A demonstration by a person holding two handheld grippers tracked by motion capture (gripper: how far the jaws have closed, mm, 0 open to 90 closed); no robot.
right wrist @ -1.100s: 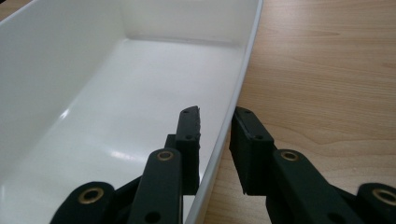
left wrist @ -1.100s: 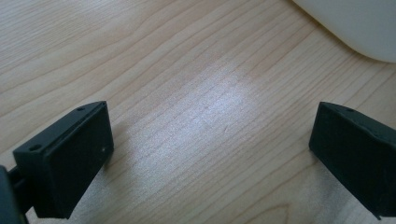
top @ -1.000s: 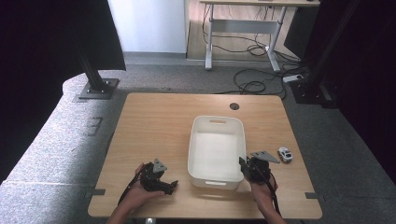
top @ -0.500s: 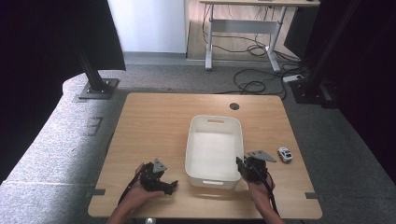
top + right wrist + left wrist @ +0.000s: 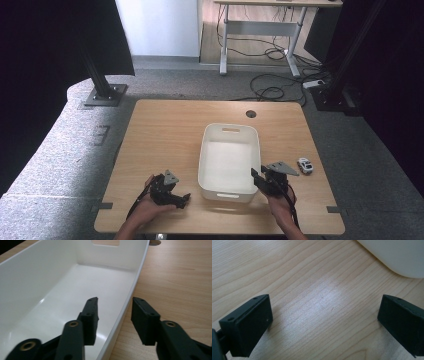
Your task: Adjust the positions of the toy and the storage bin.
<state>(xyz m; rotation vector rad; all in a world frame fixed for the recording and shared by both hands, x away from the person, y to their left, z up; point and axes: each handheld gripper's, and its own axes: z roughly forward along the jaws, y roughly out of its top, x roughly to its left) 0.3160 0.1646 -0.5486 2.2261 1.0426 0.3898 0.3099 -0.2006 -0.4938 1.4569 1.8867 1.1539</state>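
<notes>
A white plastic bin [image 5: 204,160] stands empty on the wooden table [image 5: 165,130]. My right gripper [image 5: 257,179] is at the bin's near right corner. In the right gripper view its jaws straddle the bin's right wall [image 5: 130,290], one inside and one outside. They have just been opening and the right gripper [image 5: 115,302] is open, its pads off the wall. My left gripper [image 5: 181,196] rests low over the table left of the bin. It is open [image 5: 324,312] with bare wood between its jaws, and the bin's corner [image 5: 397,255] lies ahead of it.
A small white toy car [image 5: 305,165] sits on the table just right of my right gripper. A round cable hole [image 5: 251,114] lies near the table's far edge. Bare wood stretches along the left half of the table.
The right gripper's jaws, closed on the bin's right wall before, now stand apart. The bin slid slightly to the left one second ago. The left gripper has kept still.
</notes>
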